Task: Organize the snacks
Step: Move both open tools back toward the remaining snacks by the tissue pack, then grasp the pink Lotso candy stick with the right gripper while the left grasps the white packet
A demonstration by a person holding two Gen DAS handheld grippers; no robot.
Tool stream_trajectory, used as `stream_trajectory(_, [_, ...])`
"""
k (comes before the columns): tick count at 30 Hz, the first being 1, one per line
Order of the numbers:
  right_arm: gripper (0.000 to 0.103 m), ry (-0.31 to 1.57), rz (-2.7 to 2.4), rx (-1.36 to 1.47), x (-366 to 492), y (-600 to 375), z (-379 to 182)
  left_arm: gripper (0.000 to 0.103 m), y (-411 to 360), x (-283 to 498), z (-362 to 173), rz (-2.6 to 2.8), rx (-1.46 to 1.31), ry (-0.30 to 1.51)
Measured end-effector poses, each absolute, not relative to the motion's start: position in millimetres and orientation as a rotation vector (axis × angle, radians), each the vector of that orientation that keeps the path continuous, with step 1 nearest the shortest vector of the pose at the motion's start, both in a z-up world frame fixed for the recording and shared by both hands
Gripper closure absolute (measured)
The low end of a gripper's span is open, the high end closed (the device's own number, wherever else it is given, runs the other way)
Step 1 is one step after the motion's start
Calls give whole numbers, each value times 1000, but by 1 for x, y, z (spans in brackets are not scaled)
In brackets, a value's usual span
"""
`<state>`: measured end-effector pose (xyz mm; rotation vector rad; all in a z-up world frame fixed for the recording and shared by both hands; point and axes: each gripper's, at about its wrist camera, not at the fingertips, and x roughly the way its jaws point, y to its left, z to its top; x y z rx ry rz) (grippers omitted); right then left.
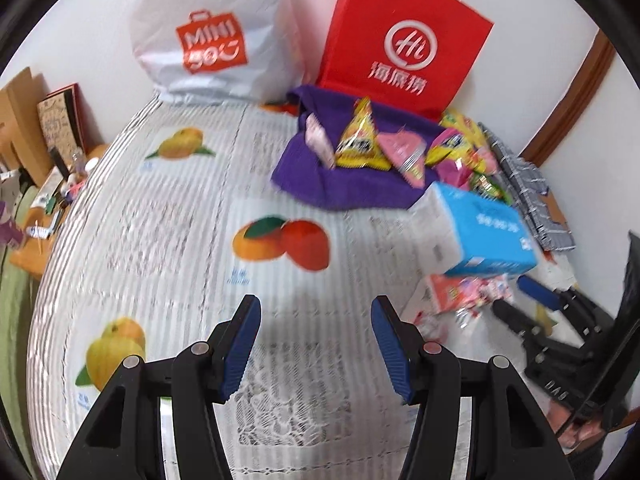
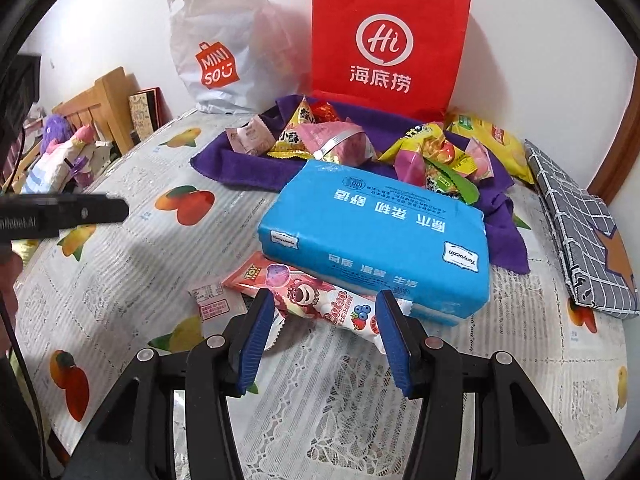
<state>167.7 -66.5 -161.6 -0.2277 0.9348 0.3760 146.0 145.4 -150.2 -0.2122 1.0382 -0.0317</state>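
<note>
Several snack packets (image 1: 362, 140) (image 2: 308, 140) lie on a purple cloth (image 1: 320, 184) (image 2: 224, 164) in front of a red paper bag (image 1: 404, 36) (image 2: 388, 36). A pink Lotso snack packet (image 2: 320, 300) (image 1: 464, 294) lies partly under a blue tissue pack (image 2: 380, 240) (image 1: 480, 232). My right gripper (image 2: 325, 334) is open, its fingers on either side of the near end of the Lotso packet. My left gripper (image 1: 316, 344) is open and empty over the bare tablecloth; it shows at the left edge of the right wrist view (image 2: 64, 212).
A white Miniso bag (image 1: 212, 36) (image 2: 220, 48) stands at the back left by the wall. A grey checked folded cloth (image 2: 580, 220) (image 1: 532, 196) lies at the right. A small white packet (image 2: 212, 302) lies left of the Lotso packet. The fruit-print tablecloth (image 1: 168, 220) covers the table.
</note>
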Motion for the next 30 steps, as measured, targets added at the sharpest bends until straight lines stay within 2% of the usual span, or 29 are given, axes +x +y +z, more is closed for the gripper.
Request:
stream_trajectory(6, [50,915,408,-260,169,-63,-167,48,143,138,-173,2,-171,1049])
stream_trajectory(11, [46,896,447,-290,172,-58,-170,48,138,136,-190,5,-174,1065])
stream_trajectory(24, [46,1011,549,-336,183,-53,-198,41,126,130,-193,15,-139,1023])
stream_trajectory(30, [46,1007,536,-339,188,-47,-204,39,120,129,-194,28,-108,1017])
